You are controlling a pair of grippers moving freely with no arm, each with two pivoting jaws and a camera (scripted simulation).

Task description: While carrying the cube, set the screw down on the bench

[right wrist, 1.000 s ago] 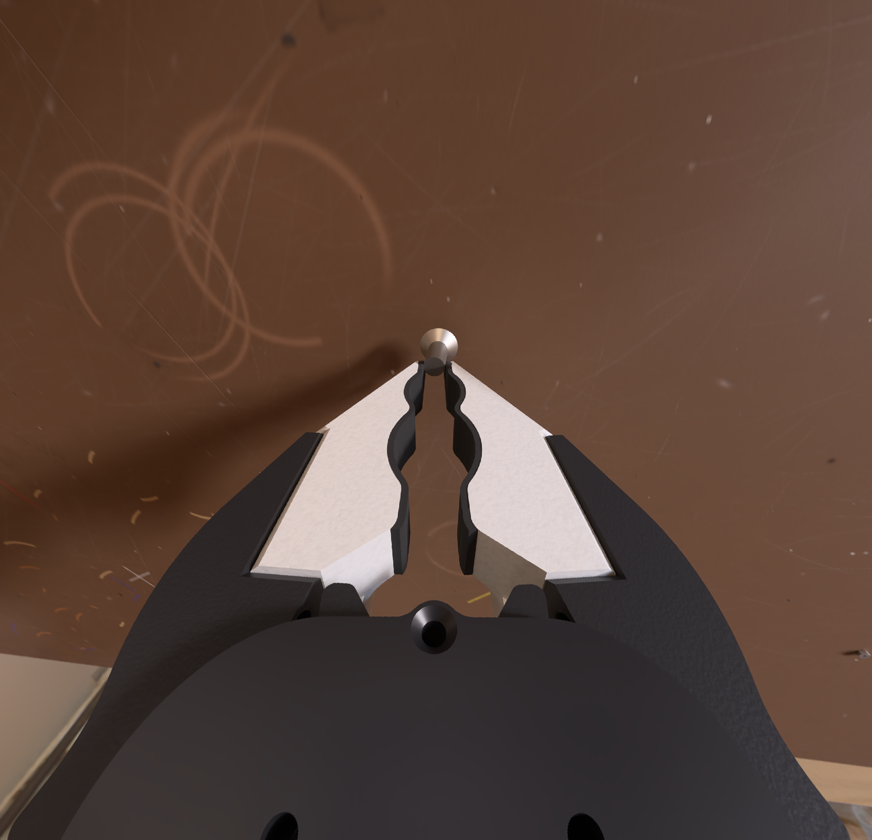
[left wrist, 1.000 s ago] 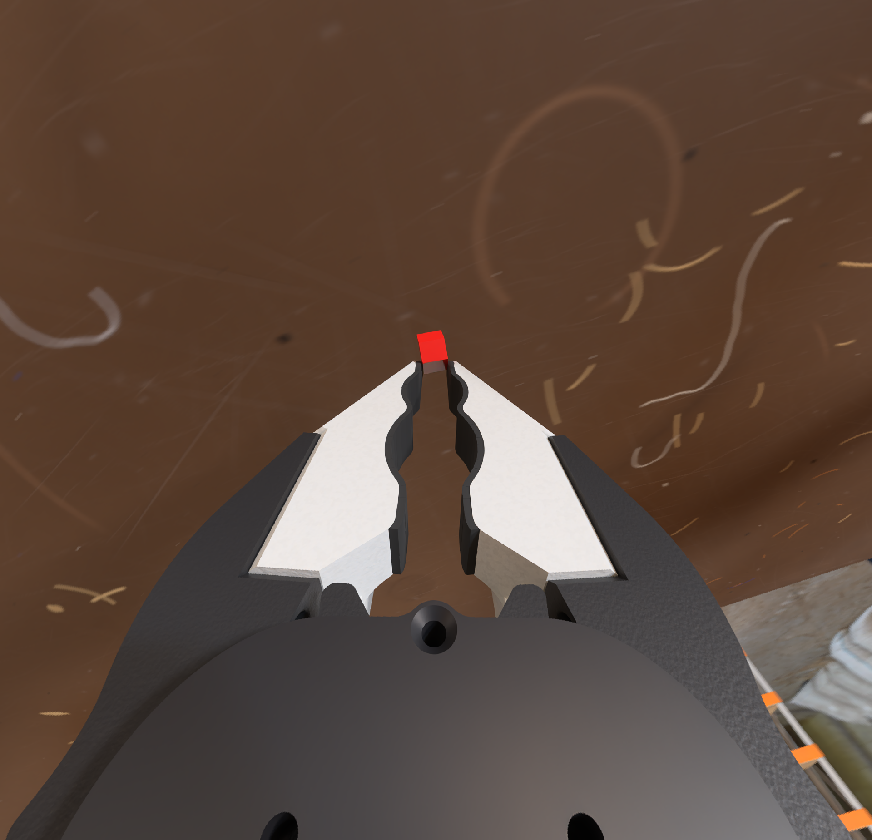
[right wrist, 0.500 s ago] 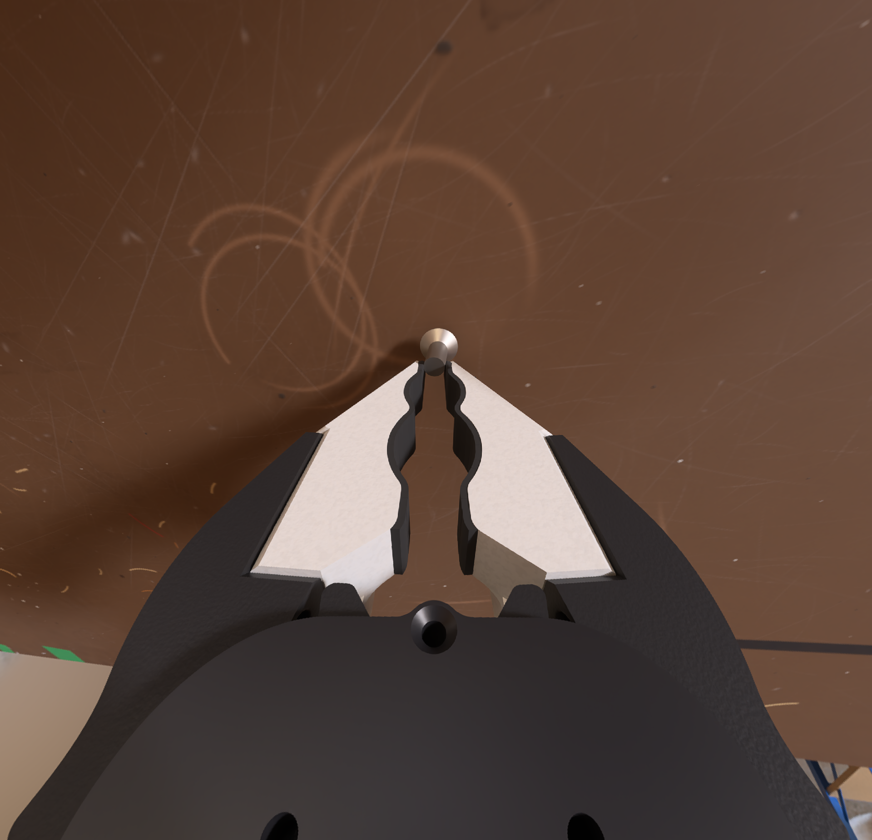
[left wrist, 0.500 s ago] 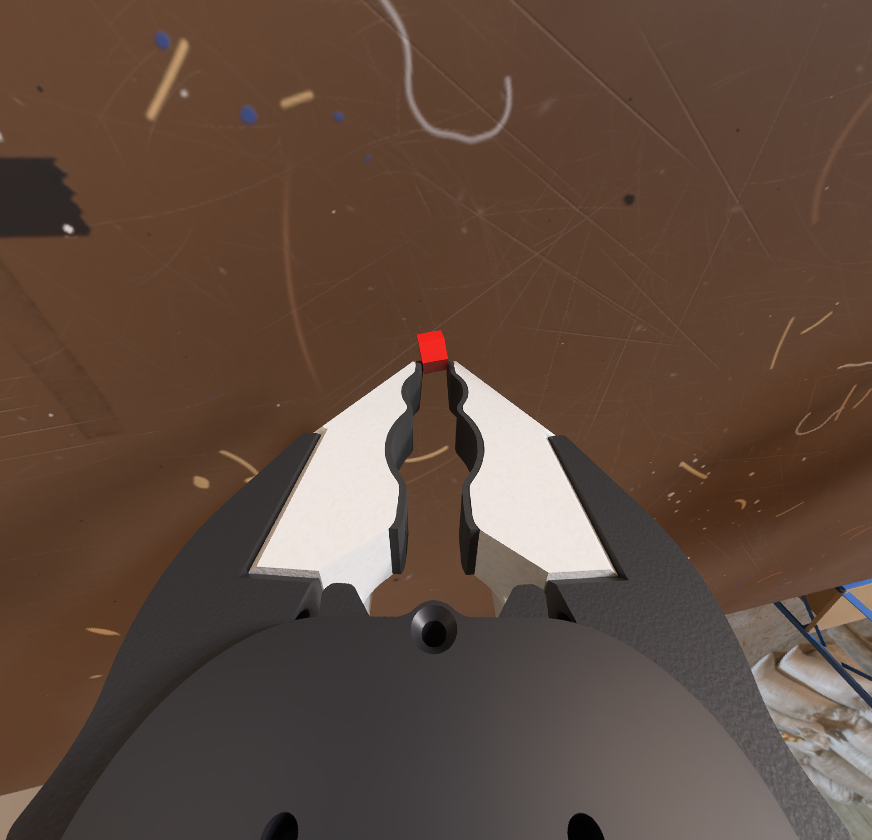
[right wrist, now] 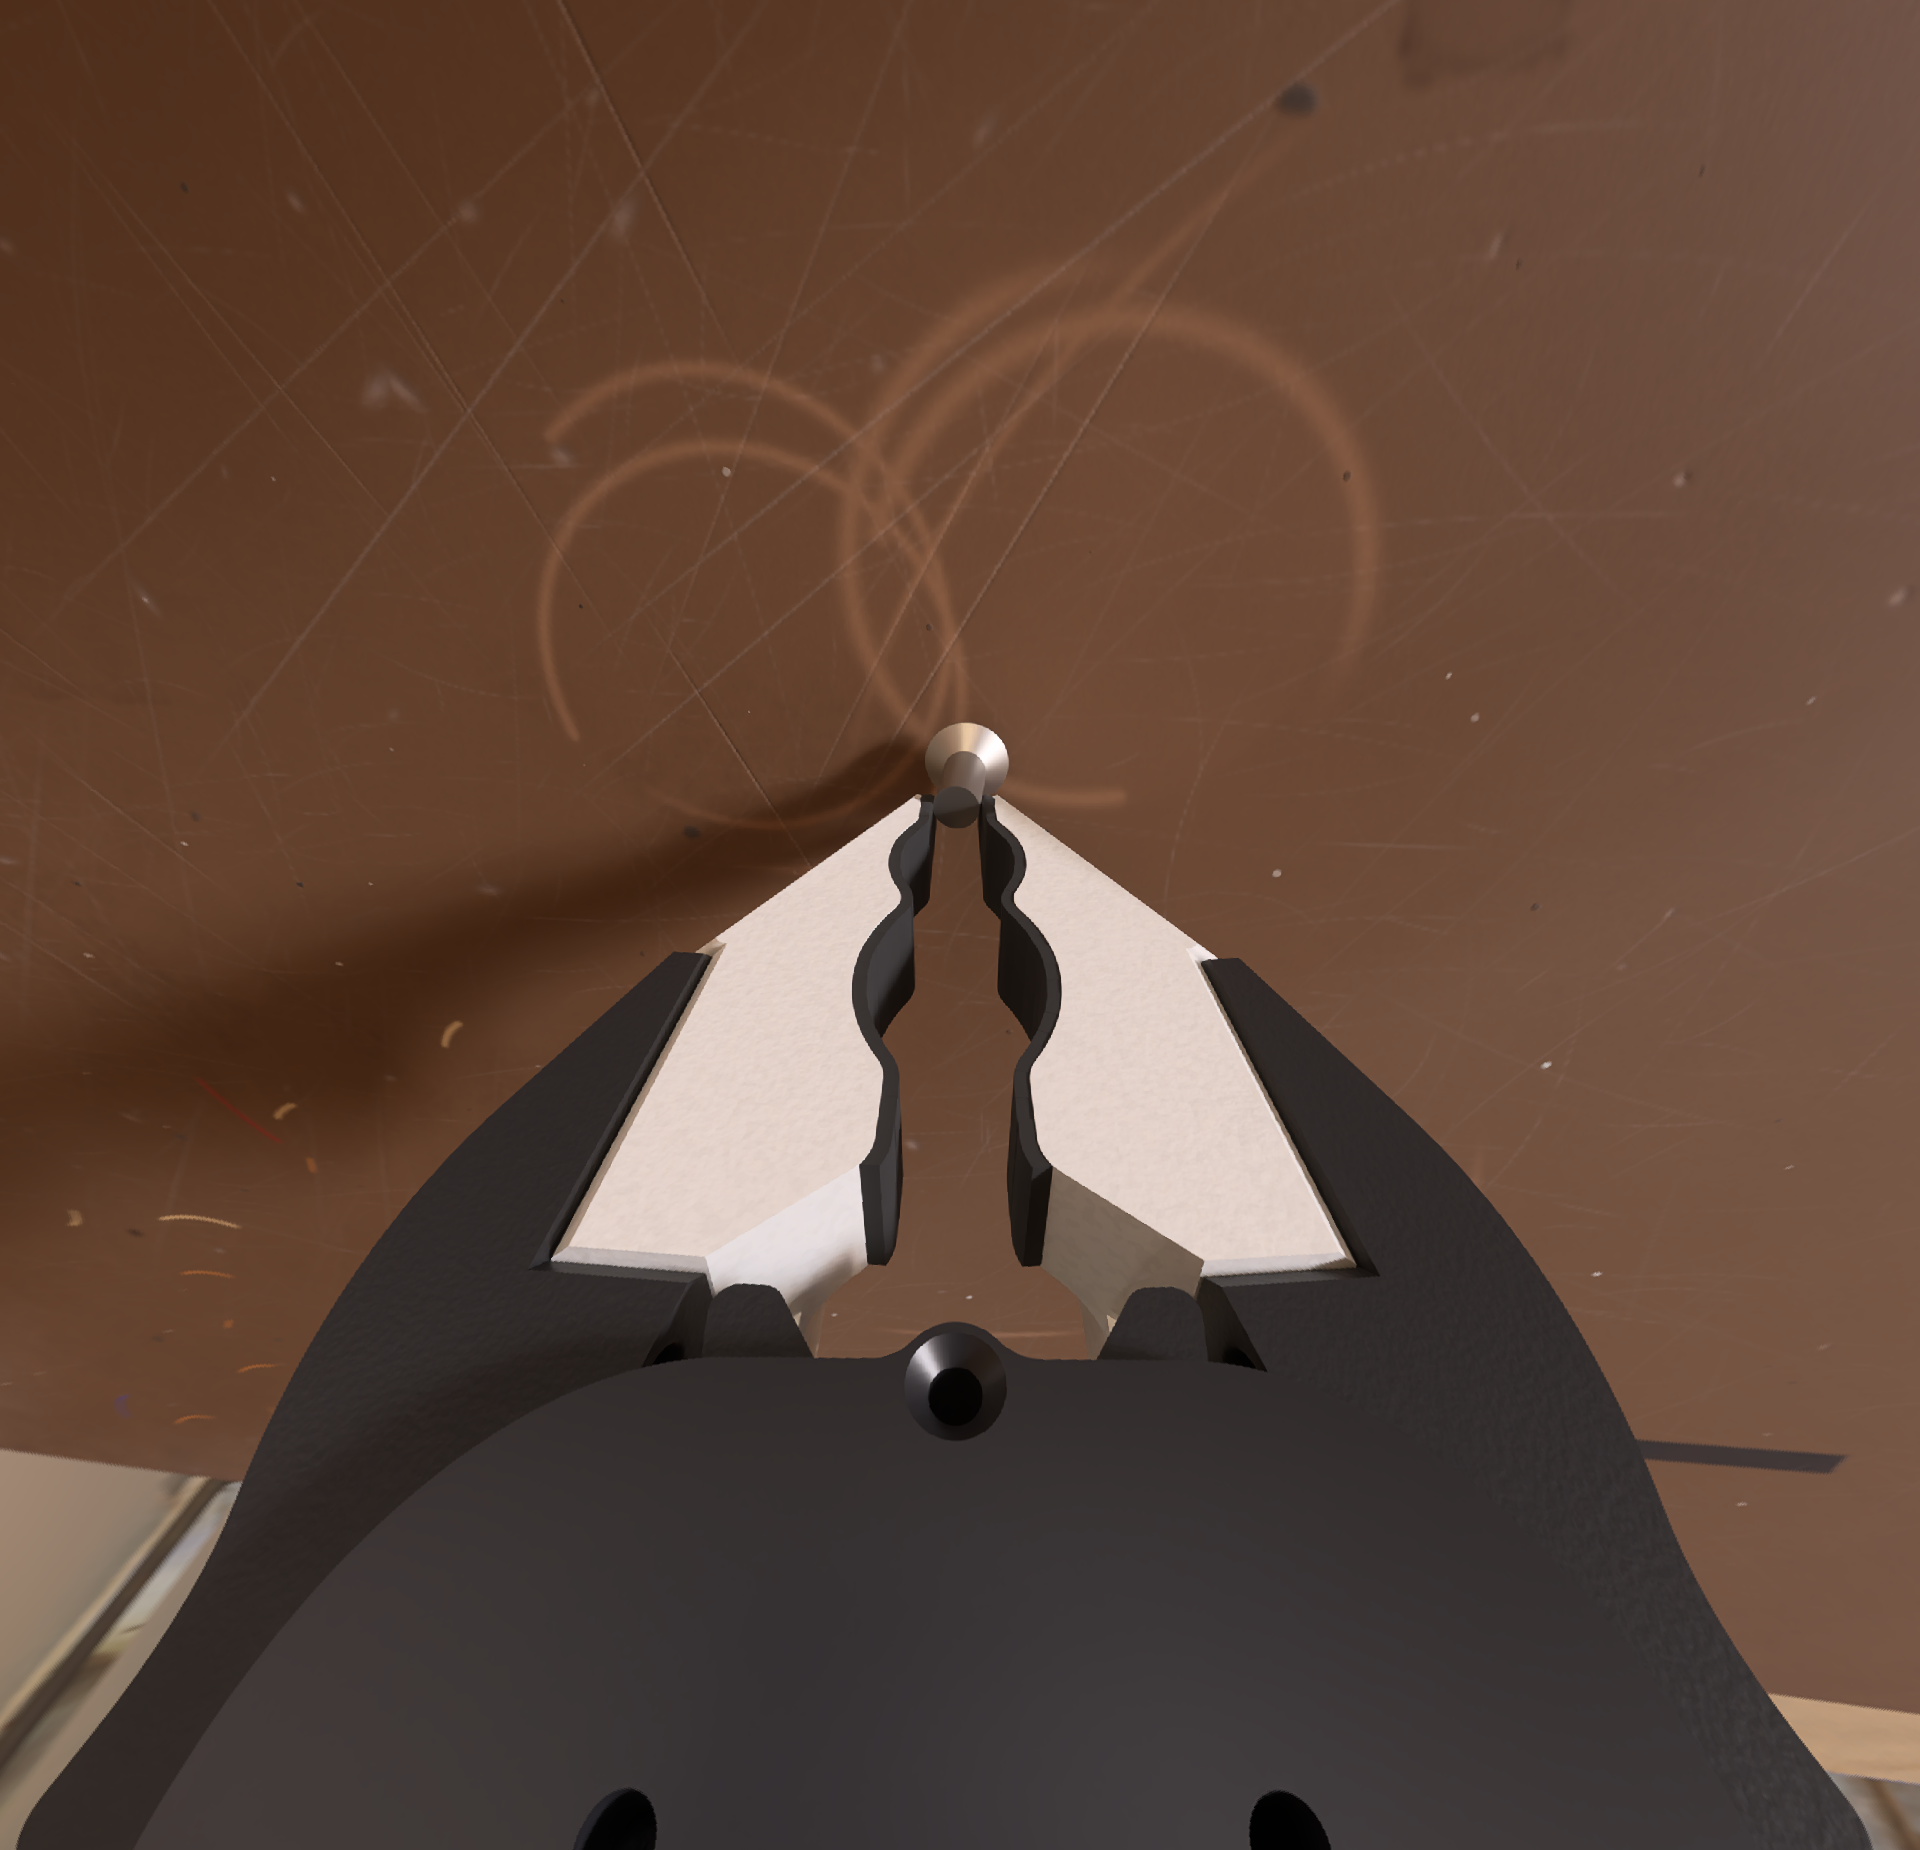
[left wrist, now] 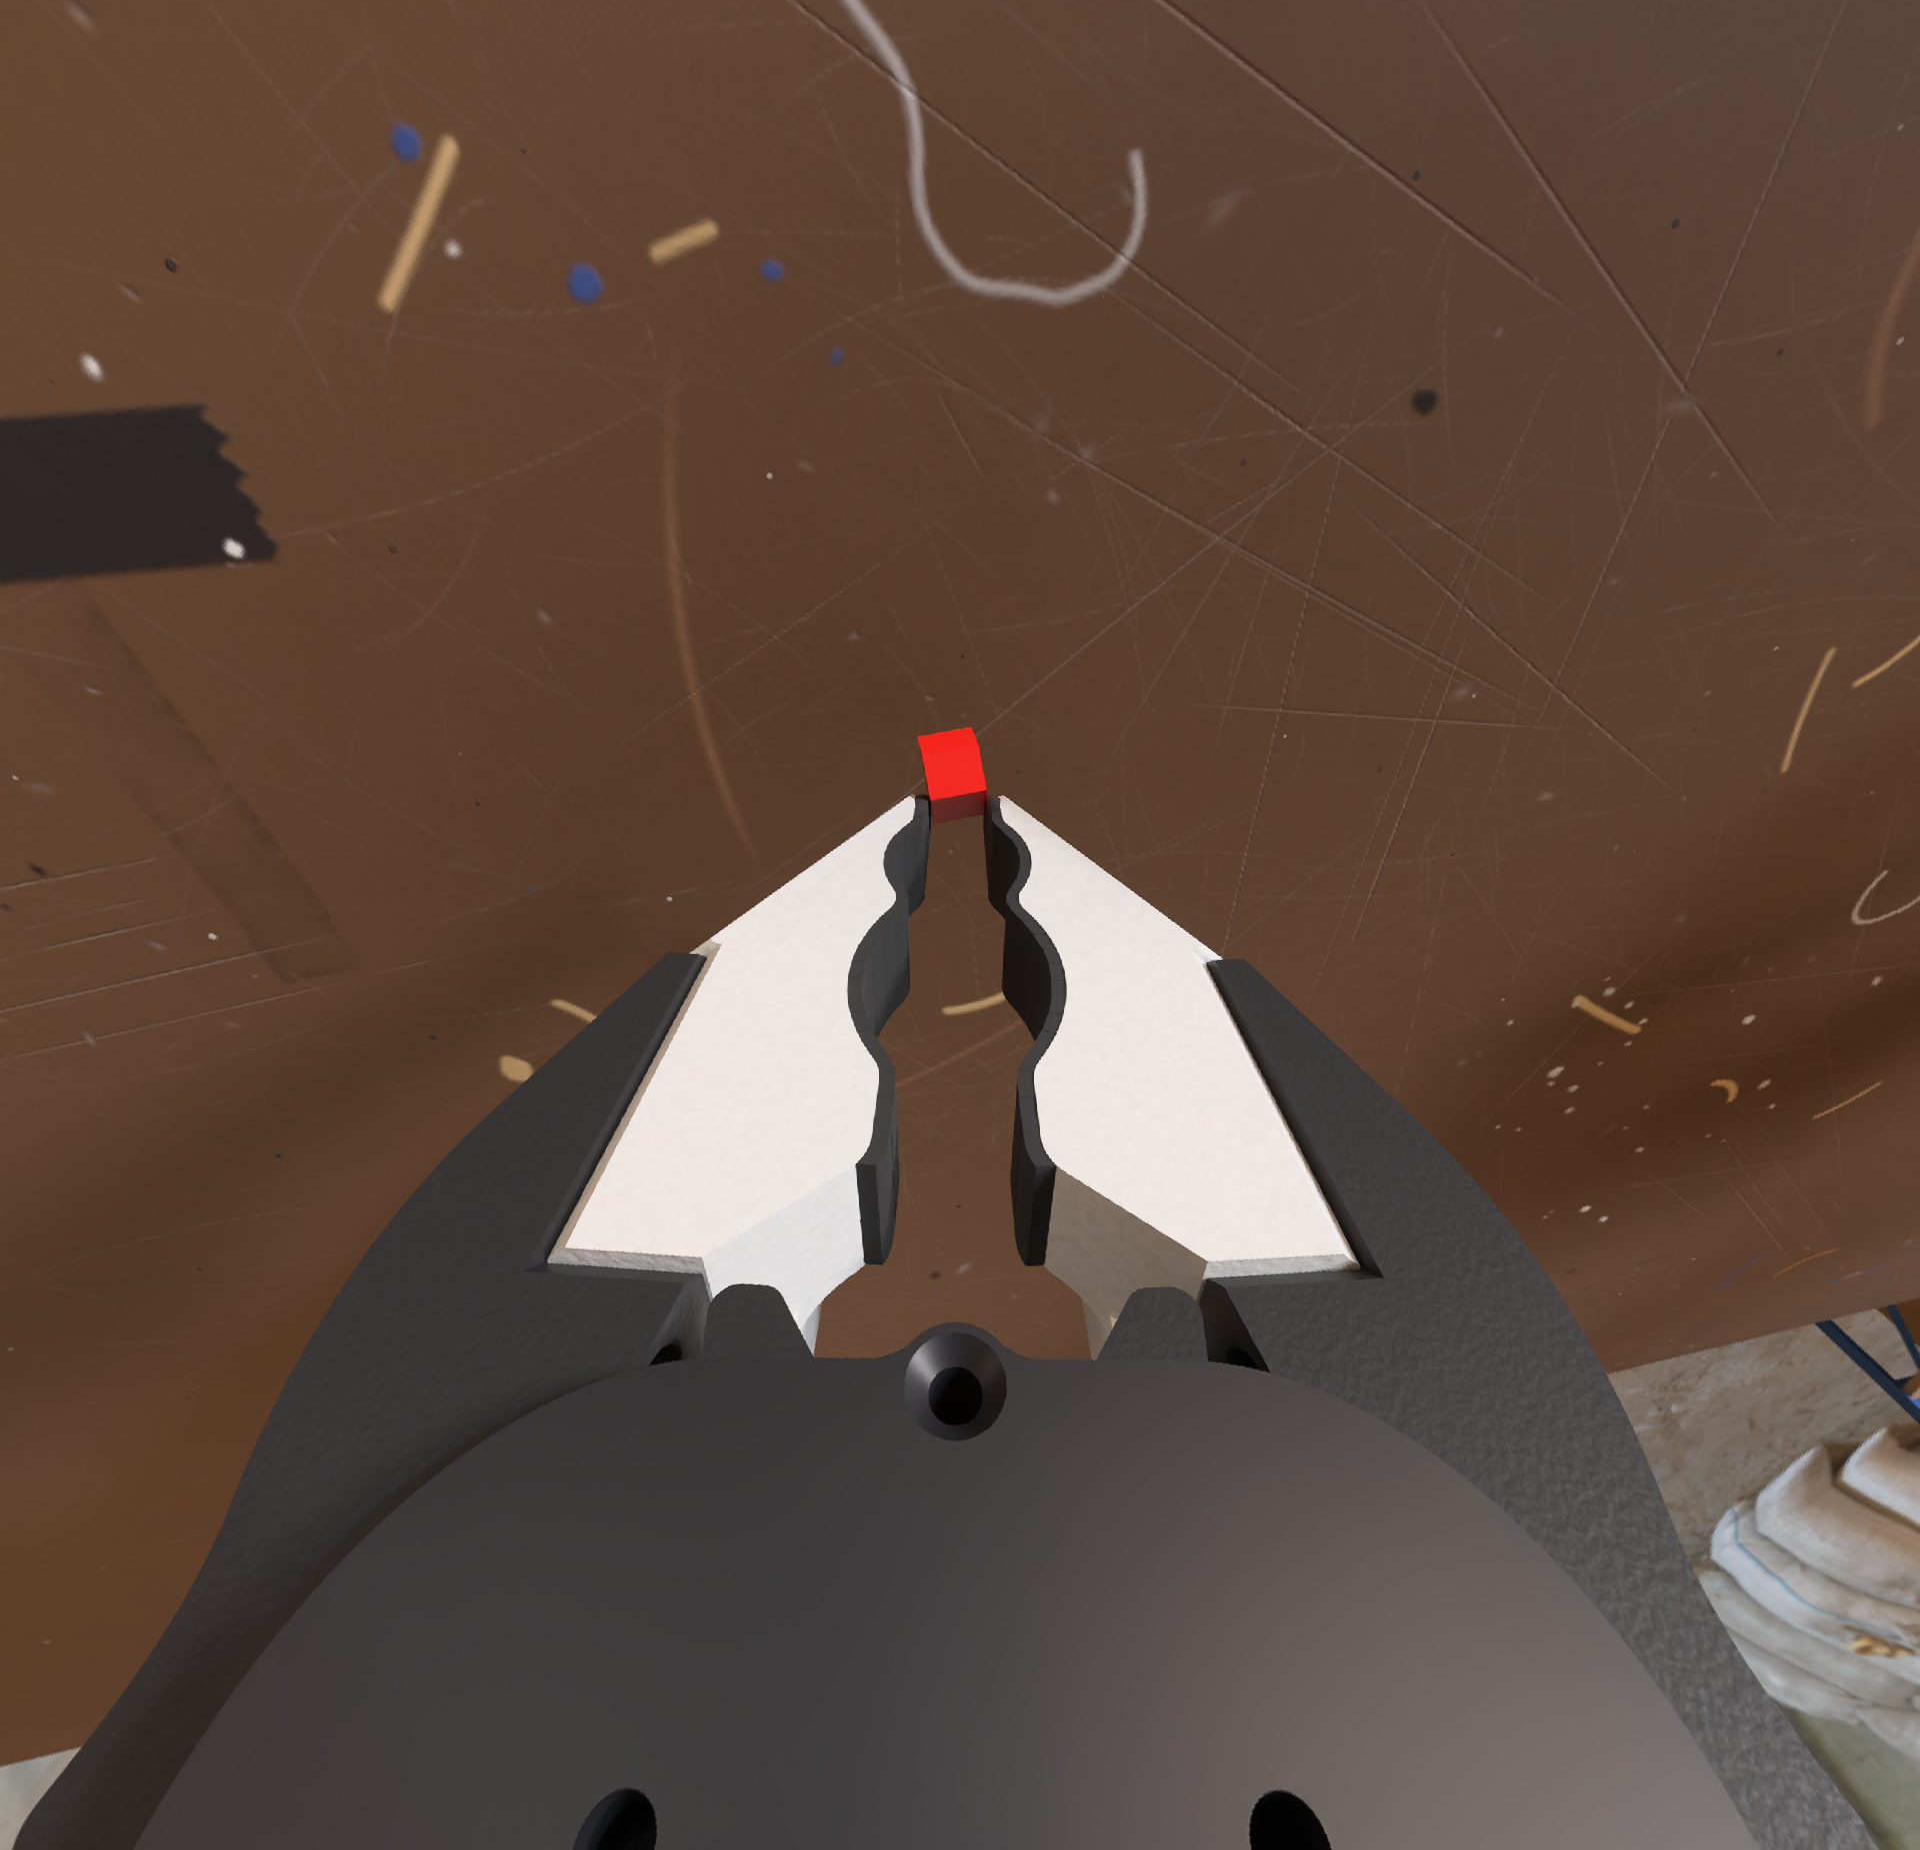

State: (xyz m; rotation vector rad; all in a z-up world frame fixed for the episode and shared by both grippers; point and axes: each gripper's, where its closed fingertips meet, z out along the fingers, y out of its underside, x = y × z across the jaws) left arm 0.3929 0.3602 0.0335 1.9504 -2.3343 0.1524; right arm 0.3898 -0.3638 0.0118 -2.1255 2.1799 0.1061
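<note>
In the left wrist view my left gripper [left wrist: 954,811] is shut on a small red cube [left wrist: 951,767], pinched at the fingertips above the scratched brown bench [left wrist: 1351,553]. In the right wrist view my right gripper [right wrist: 957,811] is shut on a silver screw [right wrist: 965,764], held by its shaft with the round head pointing away toward the bench [right wrist: 1455,761]. The gripper's shadow meets the screw on the bench just left of the tips, so the screw is close to the surface. Whether it touches I cannot tell.
A strip of black tape [left wrist: 114,491] lies at the left, a pale string curl [left wrist: 997,221] at the top, with wood chips and blue paint dots. The bench edge runs at lower right [left wrist: 1714,1333] over white sacks [left wrist: 1818,1592]. Another edge shows at lower left [right wrist: 104,1468].
The left view barely shifted in the last half second after a larger move before. The right gripper slid left over the ring marks, and its shadow has closed in on the screw.
</note>
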